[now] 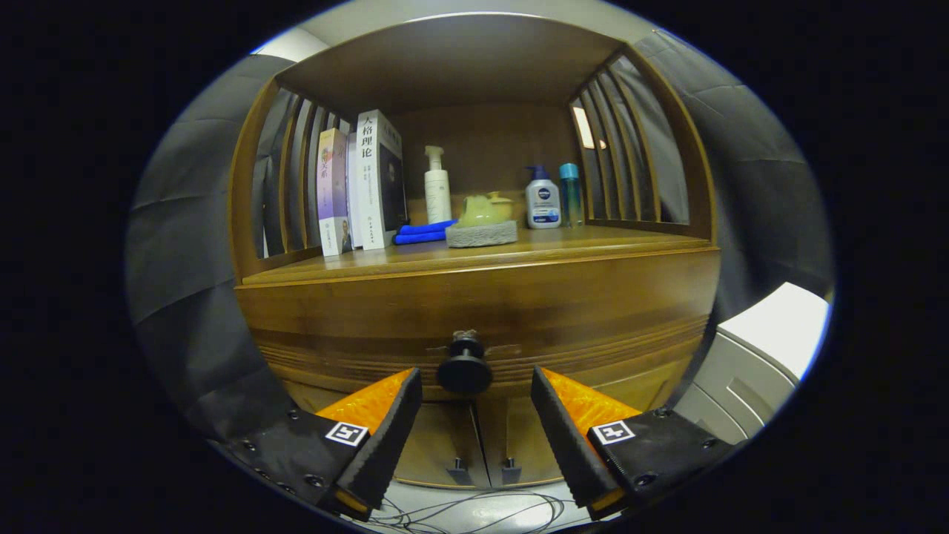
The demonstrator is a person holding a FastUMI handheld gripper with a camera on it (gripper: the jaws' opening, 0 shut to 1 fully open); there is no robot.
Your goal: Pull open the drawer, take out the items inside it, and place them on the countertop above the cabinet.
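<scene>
Drawer (474, 315) is shut, front flush w/ cabinet (474, 415); sits just under countertop (519, 248); dark round knob (464, 368) at centre of drawer front, used as landmark below.

Gripper (474, 400): claw spread, nothing held; fingers flank knob left & right, tips level w/ it but apart from it; knob lies in the gap, just ahead; no contact seen.

Step (judged): first one, lining up on knob to pull drawer; nothing taken out yet. Next move prob. calls for short advance so pads pass knob head, then closing on it or its neck, then straight pull back, square to front, so grip doesn't slip off the rounded head.

Above knob on countertop: books (361, 185) up-left; white pump bottle (437, 185) above; blue cloth (424, 231) & grey sponge (482, 234) w/ yellowish pot (485, 209) on it, just above; 2 more bottles up-right. Free counter mostly at front edge, directly above knob; room for items looks ok.

Below knob: 2 cabinet doors, small handles; cables (474, 508) on floor.

Hidden/unclear: drawer contents not visible, count & kind unknown; knob stem hard to make out, small fitting atop knob unclear; fisheye bends drawer front so its side edges are hard to place.
</scene>
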